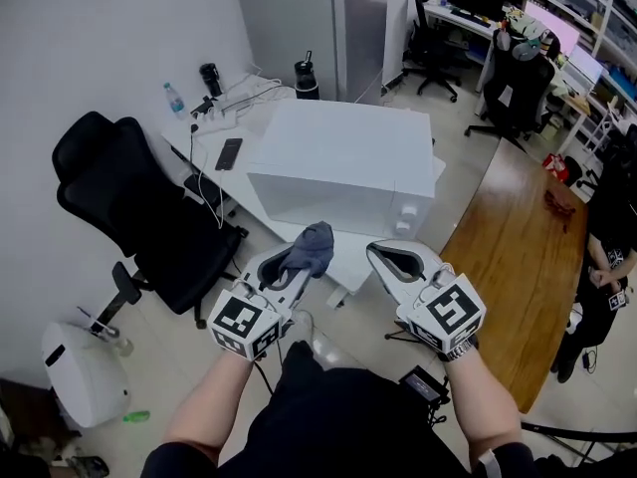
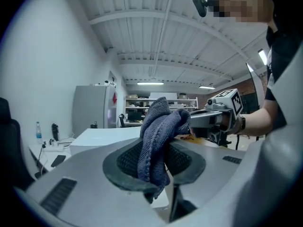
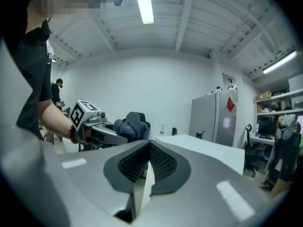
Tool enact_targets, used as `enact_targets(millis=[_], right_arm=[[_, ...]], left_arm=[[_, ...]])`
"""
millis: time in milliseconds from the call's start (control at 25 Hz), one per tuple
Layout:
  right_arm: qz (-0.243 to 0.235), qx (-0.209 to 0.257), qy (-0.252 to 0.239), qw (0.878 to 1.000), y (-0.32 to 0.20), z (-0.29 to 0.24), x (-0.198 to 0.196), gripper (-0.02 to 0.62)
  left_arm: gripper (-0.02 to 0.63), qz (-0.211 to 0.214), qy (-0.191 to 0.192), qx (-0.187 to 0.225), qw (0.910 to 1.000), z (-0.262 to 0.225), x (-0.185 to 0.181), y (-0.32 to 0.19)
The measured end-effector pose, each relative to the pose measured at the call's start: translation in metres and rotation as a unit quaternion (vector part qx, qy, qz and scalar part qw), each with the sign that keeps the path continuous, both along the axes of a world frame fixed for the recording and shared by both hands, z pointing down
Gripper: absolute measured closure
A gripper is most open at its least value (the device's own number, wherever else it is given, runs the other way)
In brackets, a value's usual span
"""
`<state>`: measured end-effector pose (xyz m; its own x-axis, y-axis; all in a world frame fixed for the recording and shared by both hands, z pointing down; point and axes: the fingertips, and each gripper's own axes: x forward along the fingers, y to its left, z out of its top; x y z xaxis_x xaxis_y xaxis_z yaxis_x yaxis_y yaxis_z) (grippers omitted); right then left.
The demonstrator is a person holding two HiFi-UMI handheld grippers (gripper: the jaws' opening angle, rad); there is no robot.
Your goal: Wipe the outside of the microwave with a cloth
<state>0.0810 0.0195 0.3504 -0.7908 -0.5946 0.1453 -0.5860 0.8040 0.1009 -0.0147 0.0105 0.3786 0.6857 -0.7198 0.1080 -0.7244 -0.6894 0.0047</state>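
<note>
**Cloth in the left gripper, microwave ahead of both**

The left gripper (image 1: 297, 263) has its 2 jaws closed on a dark blue-grey cloth (image 1: 311, 246). The cloth bunches up above the pads and a tail of it hangs down between them (image 2: 158, 141). The right gripper (image 1: 395, 261), level with the left and a little apart from it, holds nothing. Its jaws are closed, tips together.

The white microwave (image 1: 343, 162) stands just ahead of both grippers on a white table (image 1: 209, 137). Its front face is turned toward them and is not touched by either. 2 round knobs (image 1: 405, 218) sit on the part of that face ahead of the right gripper.

On the table, ahead and to the left of the left gripper, lie a black phone (image 1: 229, 153) and some cables (image 1: 212, 189). Beyond these stand a small water bottle (image 1: 173, 99) and a black flask (image 1: 306, 77).

A black office chair (image 1: 124, 202) stands close to the left of the left gripper, against the table's edge. A long wooden table (image 1: 518, 252) runs off to the right of the right gripper, and a grey fridge (image 1: 363, 23) rises behind the microwave.
</note>
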Motion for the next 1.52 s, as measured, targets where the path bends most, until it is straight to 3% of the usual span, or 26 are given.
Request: enact_targets(millis=[440,1000,1200,1520], right_arm=[[0.054,-0.004,-0.020,0.998,-0.076,-0.001,-0.058,0.595],[0.090,-0.013,-0.039,0.995,-0.196,0.000,-0.115,0.595],[0.119,-0.020,-0.054,0.991,-0.237,0.001,-0.124,0.595],[0.163,-0.028,-0.068,0.984,-0.294,0.001,-0.132,0.595]], left_arm=[[0.489,-0.130,-0.007,-0.020,0.9912,0.032,-0.110,-0.070],[0.489,-0.186,-0.021,-0.063,0.9803,0.089,-0.210,-0.173],[0.489,-0.167,-0.030,-0.080,0.9823,0.114,-0.226,-0.208],[0.489,-0.053,-0.032,-0.115,0.9915,0.152,-0.209,-0.251]])
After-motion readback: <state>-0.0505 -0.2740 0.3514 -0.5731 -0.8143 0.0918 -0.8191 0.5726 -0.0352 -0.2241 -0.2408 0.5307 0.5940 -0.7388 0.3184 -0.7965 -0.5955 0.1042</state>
